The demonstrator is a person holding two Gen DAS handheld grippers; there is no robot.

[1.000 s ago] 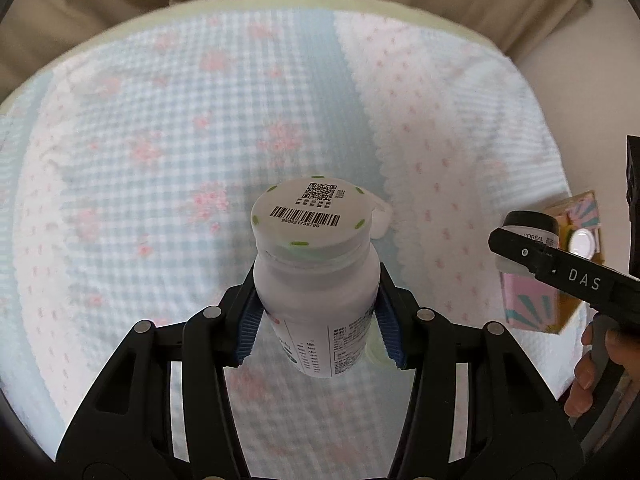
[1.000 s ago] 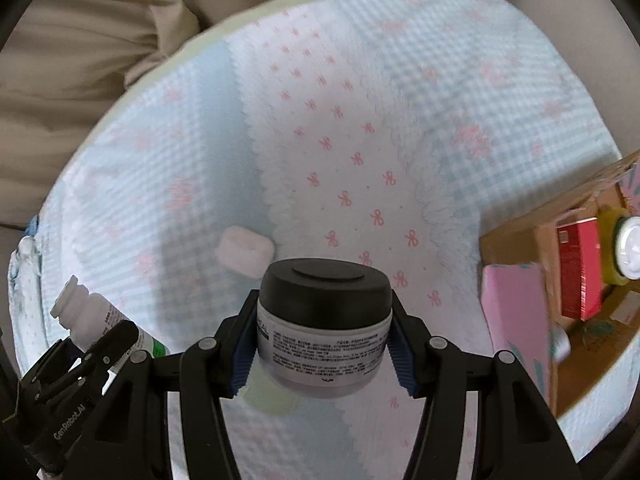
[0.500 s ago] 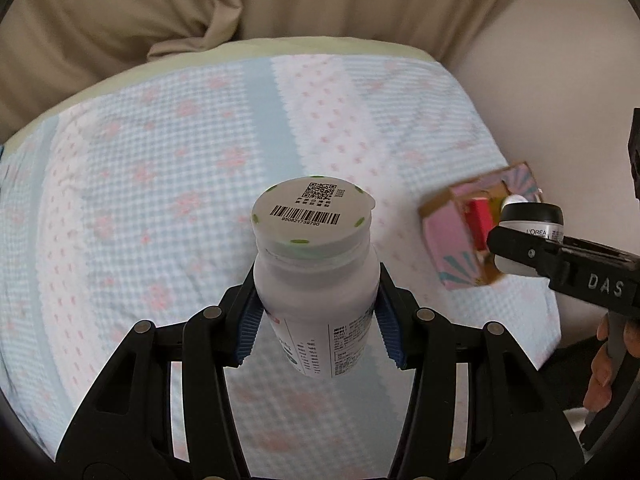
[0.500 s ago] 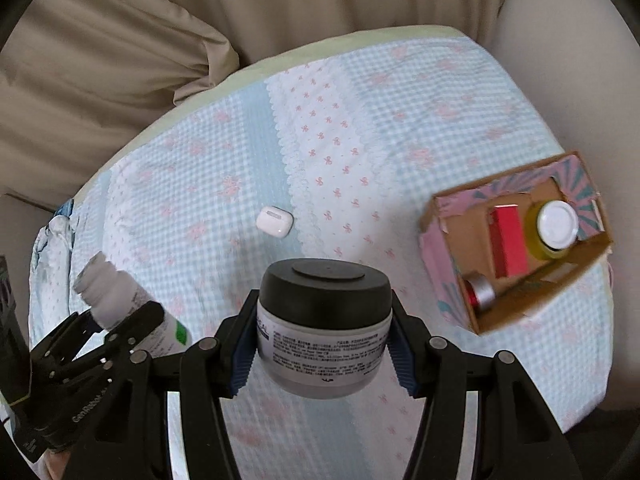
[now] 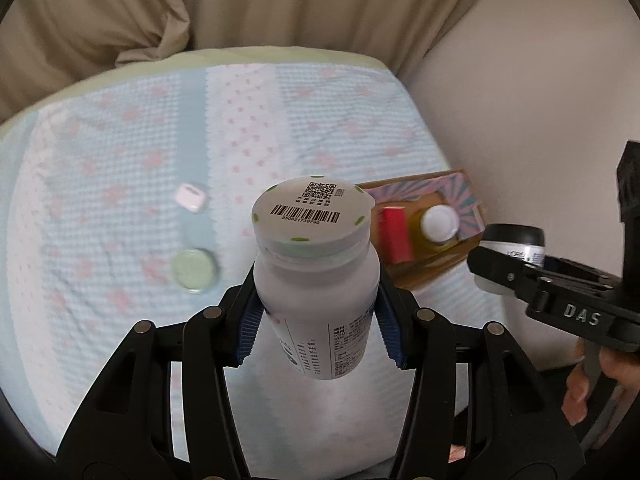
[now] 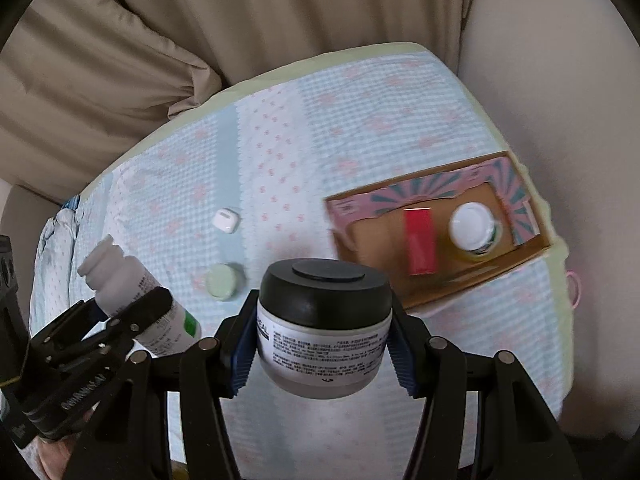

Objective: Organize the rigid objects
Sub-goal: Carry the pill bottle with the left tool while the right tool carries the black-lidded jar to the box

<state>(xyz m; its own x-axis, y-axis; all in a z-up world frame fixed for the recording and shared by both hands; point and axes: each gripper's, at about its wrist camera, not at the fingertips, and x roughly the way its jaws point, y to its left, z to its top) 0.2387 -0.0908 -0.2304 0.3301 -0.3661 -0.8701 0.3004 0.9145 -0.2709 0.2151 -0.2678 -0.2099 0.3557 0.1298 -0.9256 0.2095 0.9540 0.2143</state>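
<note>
The left gripper point(image 5: 318, 320) clamps a white pill bottle point(image 5: 316, 280) (barcode on its lid) held in the air above the pink-flowered bedspread point(image 5: 100, 200). The right gripper point(image 6: 324, 350) is closed on a black-lidded cream jar point(image 6: 324, 320), also off the bed. Near the bed's edge sits a cardboard box point(image 6: 372, 248) holding a red carton point(image 6: 418, 240) and a white-capped bottle point(image 6: 472, 228). A white earbud case point(image 6: 226, 220) and a green round tin point(image 6: 222, 280) lie on the cover.

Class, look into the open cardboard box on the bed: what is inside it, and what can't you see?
Inside the cardboard box stand a red carton and a yellow bottle with a white cap. The rest of its floor looks bare; the near wall hides the lowest strip.
</note>
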